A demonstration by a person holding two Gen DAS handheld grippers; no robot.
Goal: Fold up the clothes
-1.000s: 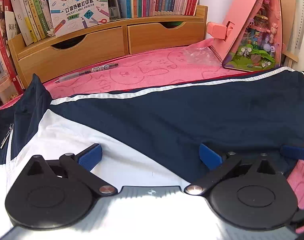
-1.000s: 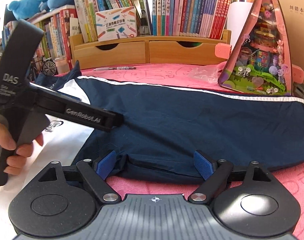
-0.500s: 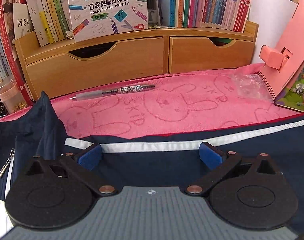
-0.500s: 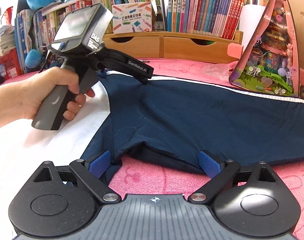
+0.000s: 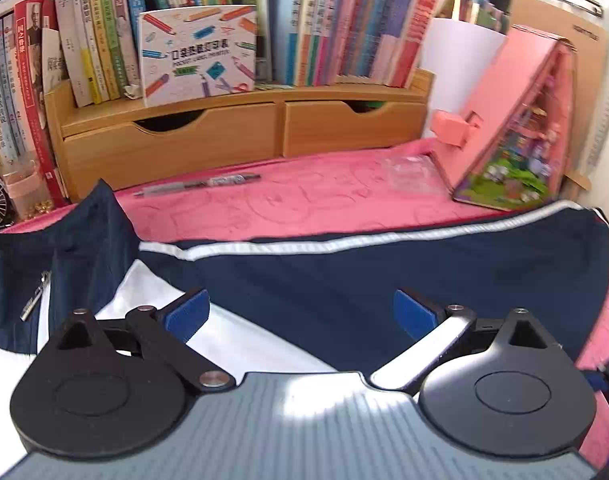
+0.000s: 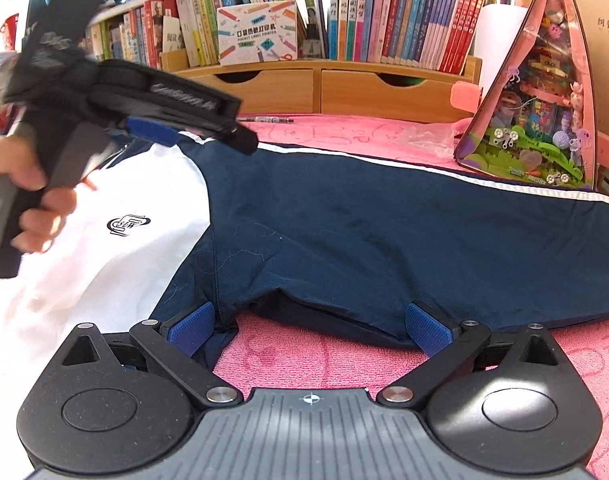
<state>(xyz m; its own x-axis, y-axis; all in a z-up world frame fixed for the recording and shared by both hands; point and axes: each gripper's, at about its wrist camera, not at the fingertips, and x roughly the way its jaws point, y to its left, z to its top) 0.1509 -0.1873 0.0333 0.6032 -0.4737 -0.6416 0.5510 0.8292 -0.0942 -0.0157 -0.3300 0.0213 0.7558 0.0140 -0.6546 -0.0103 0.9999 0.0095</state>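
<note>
Left gripper (image 5: 298, 314) spread wide over jacket (image 5: 344, 280), ready to grab shoulder. Right gripper (image 6: 308, 326) spread too, at sleeve (image 6: 404, 240) edge, for folding inward.

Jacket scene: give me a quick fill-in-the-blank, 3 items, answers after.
1. The sleeve of the jacket spread toward the toy house is ___ in colour.
2. The pen lies on the ___ towel in front of the wooden drawers.
3. The left gripper and right gripper both have their jaws ___.

Answers: navy blue; pink; open
</note>
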